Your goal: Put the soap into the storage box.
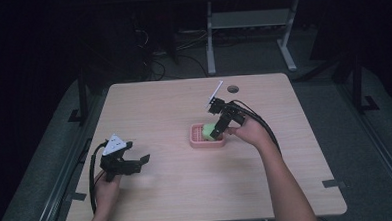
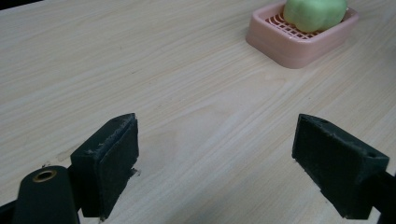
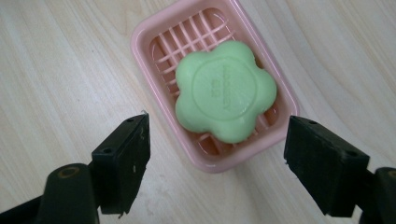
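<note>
A green flower-shaped soap (image 3: 225, 91) lies in a pink soap dish (image 3: 154, 32) with a grid floor, near the middle of the table (image 1: 197, 185). From above, the soap (image 1: 209, 131) rests toward the dish's (image 1: 196, 139) right end. My right gripper (image 3: 217, 158) hovers just above the dish, open, its jaws wide apart on either side of the dish's near end, touching nothing. It reaches in from the right (image 1: 217, 132). My left gripper (image 1: 138, 160) rests open at the table's front left, nothing between its jaws (image 2: 215, 163). The dish (image 2: 280, 44) and soap (image 2: 315, 14) sit far ahead of it.
The wooden table has a round cable hole (image 1: 233, 89) near its far edge. Black cables (image 1: 92, 170) trail from the left gripper over the table's left side. A desk frame (image 1: 210, 35) stands on the floor beyond the table.
</note>
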The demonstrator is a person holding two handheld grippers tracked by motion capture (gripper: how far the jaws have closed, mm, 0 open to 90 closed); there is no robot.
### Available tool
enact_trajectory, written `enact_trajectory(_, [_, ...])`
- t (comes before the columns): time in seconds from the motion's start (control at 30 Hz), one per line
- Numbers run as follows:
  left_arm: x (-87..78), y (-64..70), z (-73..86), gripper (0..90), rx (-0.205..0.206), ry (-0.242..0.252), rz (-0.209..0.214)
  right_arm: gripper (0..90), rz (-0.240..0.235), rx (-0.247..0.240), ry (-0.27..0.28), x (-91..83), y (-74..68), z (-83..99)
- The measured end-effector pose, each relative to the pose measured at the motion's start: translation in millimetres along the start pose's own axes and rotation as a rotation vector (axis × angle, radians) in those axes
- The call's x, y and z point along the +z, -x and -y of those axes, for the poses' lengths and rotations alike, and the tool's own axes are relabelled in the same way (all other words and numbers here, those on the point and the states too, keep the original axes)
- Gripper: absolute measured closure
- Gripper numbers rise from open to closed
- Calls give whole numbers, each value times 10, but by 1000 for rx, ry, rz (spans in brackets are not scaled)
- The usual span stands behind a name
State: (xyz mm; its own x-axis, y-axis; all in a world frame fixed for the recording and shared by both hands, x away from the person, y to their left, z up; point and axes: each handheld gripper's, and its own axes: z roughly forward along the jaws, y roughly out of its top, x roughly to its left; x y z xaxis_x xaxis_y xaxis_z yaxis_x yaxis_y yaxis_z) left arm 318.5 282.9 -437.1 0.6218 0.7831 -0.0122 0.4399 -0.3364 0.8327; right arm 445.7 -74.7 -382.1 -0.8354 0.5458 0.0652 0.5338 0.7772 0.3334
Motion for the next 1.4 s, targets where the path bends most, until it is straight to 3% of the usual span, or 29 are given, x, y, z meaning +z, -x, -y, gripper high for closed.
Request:
enact_trajectory(0.47, [2,1,1,144,0,-3,-1,225,7,7,0,-114,7,153])
enact_trajectory(0.9, [5,1,2,144,2,-5,-2,226,11,55,2,-188,58,410])
enact_trajectory(1.4, [6,5,0,144,10,-12,-2,229,9,72,18,-243,58,608])
